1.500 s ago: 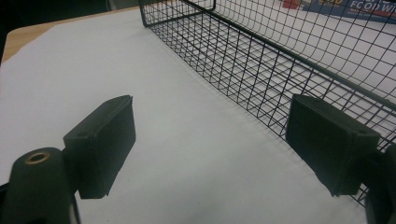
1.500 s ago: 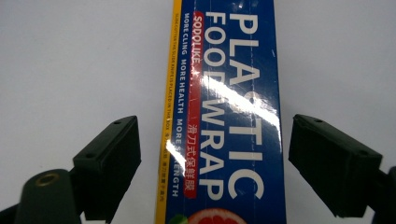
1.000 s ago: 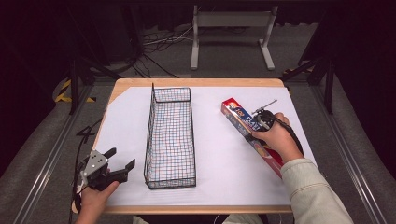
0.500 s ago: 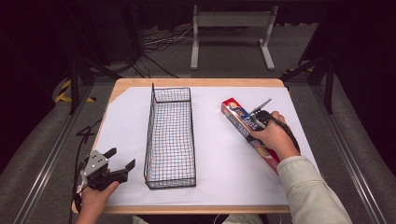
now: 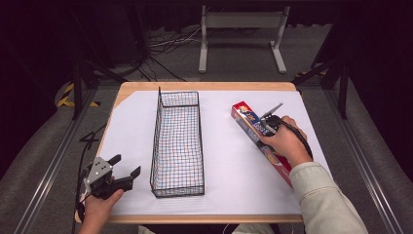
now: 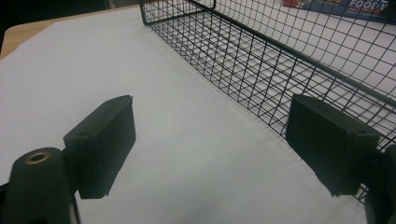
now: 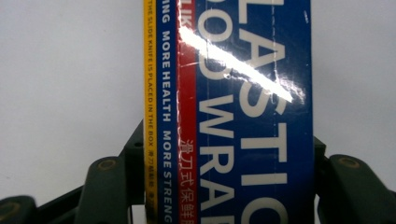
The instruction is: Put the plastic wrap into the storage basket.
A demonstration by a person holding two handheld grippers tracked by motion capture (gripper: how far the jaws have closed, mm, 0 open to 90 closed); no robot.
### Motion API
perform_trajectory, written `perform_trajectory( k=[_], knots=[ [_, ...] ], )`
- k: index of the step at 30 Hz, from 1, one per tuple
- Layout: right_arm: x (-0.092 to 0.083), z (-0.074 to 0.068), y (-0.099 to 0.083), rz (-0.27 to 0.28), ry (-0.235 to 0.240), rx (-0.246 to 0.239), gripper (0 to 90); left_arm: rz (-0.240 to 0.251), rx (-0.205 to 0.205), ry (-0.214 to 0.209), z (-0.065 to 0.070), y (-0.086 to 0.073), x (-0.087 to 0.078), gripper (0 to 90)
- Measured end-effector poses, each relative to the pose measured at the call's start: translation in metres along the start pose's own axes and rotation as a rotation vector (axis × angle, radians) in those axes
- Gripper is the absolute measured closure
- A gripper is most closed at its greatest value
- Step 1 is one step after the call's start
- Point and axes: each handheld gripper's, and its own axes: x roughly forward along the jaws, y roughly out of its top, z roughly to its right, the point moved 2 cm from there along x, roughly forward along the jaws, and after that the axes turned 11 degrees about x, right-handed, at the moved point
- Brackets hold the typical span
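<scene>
A long blue, red and yellow plastic wrap box (image 5: 246, 117) lies flat on the white sheet at the right. It runs diagonally from far left to near right. My right gripper (image 5: 268, 127) is lowered over its middle. In the right gripper view the box (image 7: 243, 93) sits between the two jaws of the right gripper (image 7: 229, 154), which press against its long sides. My left gripper (image 5: 127, 165) rests open at the near left corner of the table, with nothing between its pads (image 6: 105, 140). The box's end (image 6: 345, 5) shows beyond the basket.
A black wire basket (image 5: 158, 131) stands lengthwise in the middle of the table, empty, its near wall (image 6: 280, 56) just right of the left gripper. A white sheet (image 5: 229, 165) covers the wooden tabletop. Cables and a metal stand (image 5: 241, 22) lie on the floor beyond.
The right hand has shifted slightly left and settled on the box. The left gripper has not moved.
</scene>
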Motion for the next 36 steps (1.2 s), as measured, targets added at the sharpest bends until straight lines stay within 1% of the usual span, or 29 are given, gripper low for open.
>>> perform_trajectory(
  k=[1, 5, 8, 13, 14, 16, 19, 20, 21, 22, 24, 26, 27, 28, 29, 30, 31, 34, 36],
  knots=[
    [-0.003, 0.0, 0.0, 0.004, 0.014, 0.027, 42.0, -0.001, 0.0, 0.002, 0.0, 0.0, 0.0, 16.8],
    [-0.009, 0.0, 0.001, 0.016, 0.021, 0.037, 41.9, -0.001, -0.001, 0.002, 0.0, 0.0, 0.0, 16.9],
    [-0.018, 0.001, 0.003, 0.041, 0.04, 0.058, 41.9, 0.0, 0.0, 0.001, 0.0, 0.0, 0.0, 16.9],
    [-0.033, 0.0, 0.005, 0.093, 0.065, 0.06, 41.9, 0.002, -0.006, 0.004, -0.001, 0.0, -0.001, 16.9],
    [-0.038, -0.001, 0.005, 0.116, 0.077, 0.062, 41.9, 0.002, -0.005, 0.004, -0.001, 0.0, -0.001, 16.9],
    [-0.044, -0.001, 0.005, 0.134, 0.098, 0.068, 41.9, 0.003, -0.006, 0.005, -0.001, 0.0, -0.001, 16.9],
    [-0.052, -0.003, 0.005, 0.152, 0.096, 0.063, 41.8, 0.003, -0.004, 0.004, 0.0, 0.0, -0.001, 16.9],
    [-0.052, -0.003, 0.005, 0.152, 0.096, 0.063, 41.8, 0.003, -0.004, 0.004, 0.0, 0.0, -0.001, 16.8],
    [-0.058, -0.003, 0.005, 0.174, 0.097, 0.067, 41.7, 0.006, -0.005, -0.002, 0.0, 0.0, -0.001, 16.6],
    [-0.061, -0.003, 0.005, 0.187, 0.104, 0.071, 41.6, 0.007, -0.004, -0.006, 0.0, 0.0, -0.002, 16.5],
    [-0.063, -0.003, 0.004, 0.196, 0.111, 0.077, 41.6, 0.007, -0.001, -0.006, 0.0, 0.001, -0.002, 16.5],
    [-0.068, -0.003, 0.003, 0.216, 0.139, 0.094, 41.5, 0.008, 0.0, -0.004, 0.0, 0.001, -0.002, 16.5],
    [-0.071, -0.002, 0.003, 0.226, 0.153, 0.115, 41.5, 0.006, 0.001, -0.005, 0.0, 0.001, -0.002, 16.5],
    [-0.071, -0.002, 0.003, 0.226, 0.153, 0.115, 41.5, 0.006, 0.001, -0.005, 0.0, 0.001, -0.002, 16.6],
    [-0.073, -0.002, 0.002, 0.234, 0.162, 0.144, 41.3, 0.01, -0.002, -0.008, 0.0, 0.001, -0.002, 16.5],
    [-0.073, -0.002, 0.002, 0.234, 0.162, 0.144, 41.3, 0.01, -0.002, -0.008, 0.0, 0.001, -0.002, 16.4],
    [-0.074, -0.001, 0.002, 0.239, 0.167, 0.157, 41.3, 0.013, -0.008, -0.012, 0.0, 0.001, -0.002, 16.4],
    [-0.078, 0.0, 0.002, 0.244, 0.181, 0.215, 41.3, 0.012, -0.008, -0.011, 0.0, 0.0, -0.002, 16.3],
    [-0.081, -0.001, 0.002, 0.253, 0.182, 0.22, 41.3, 0.01, -0.006, -0.011, 0.0, 0.0, -0.002, 16.3]
  ],
)
